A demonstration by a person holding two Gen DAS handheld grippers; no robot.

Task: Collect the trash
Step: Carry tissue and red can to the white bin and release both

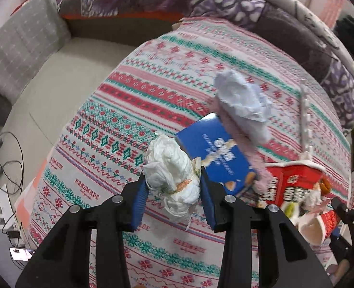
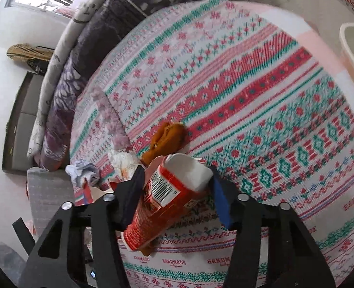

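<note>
A crumpled white tissue wad (image 1: 174, 172) is clamped between the blue pads of the left gripper (image 1: 174, 187), lifted above the patterned bedspread (image 1: 133, 100). A red paper cup (image 2: 167, 196) is squeezed between the right gripper (image 2: 177, 192) pads, tilted over the bedspread beside an orange toy (image 2: 165, 139).

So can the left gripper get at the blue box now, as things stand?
Probably not yet. The left gripper has its fingers full with the white tissue wad. The blue box lies close behind, partly under a pink fuzzy thing.
</note>
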